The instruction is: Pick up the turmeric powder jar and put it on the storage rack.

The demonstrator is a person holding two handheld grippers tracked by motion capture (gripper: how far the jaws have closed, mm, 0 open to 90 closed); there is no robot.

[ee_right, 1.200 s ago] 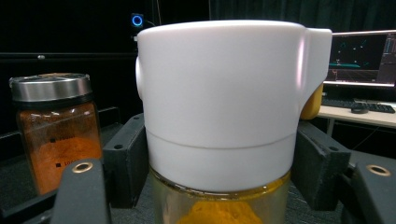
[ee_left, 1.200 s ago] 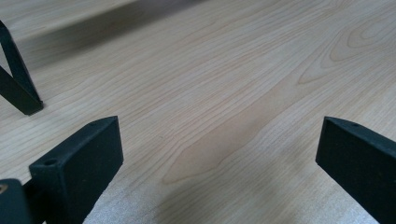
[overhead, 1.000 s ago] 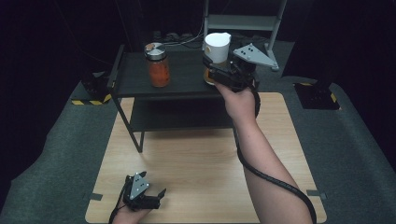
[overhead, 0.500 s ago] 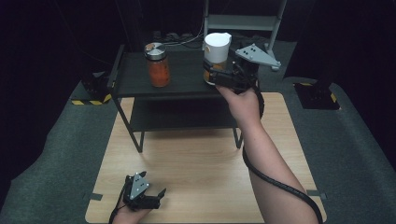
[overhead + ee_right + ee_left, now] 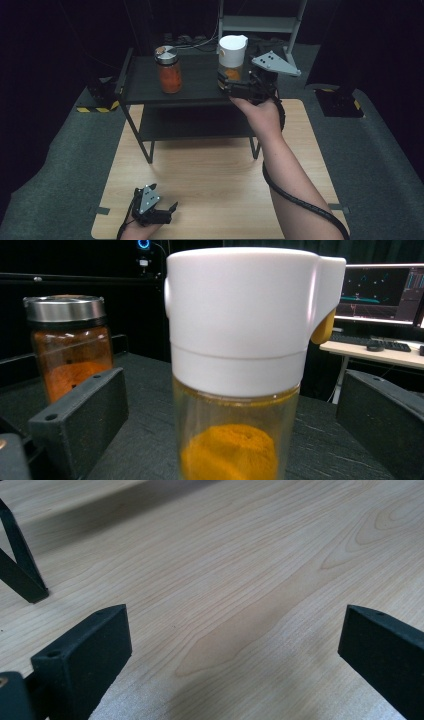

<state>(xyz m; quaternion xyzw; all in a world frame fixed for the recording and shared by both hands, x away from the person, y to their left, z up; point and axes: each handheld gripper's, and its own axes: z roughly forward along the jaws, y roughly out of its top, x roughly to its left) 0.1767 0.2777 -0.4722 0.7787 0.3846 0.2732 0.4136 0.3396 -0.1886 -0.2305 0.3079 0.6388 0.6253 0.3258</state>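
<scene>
right gripper [image 5: 227, 86]: jaws were clamped on the white-lidded jar [image 5: 232, 56] a second ago; they have just been opening and now stand wide apart.
grip: released. In the right gripper view the jar [image 5: 235, 365] sits between the jaws with a clear gap on each side, neither pad touching.
jar: no longer held; stands upright by itself on the black shelf [image 5: 200, 85], at the same spot where it was gripped.
right hand [image 5: 257, 107]: eased back a little toward the person; gripper level at the jar's lower half.
</scene>
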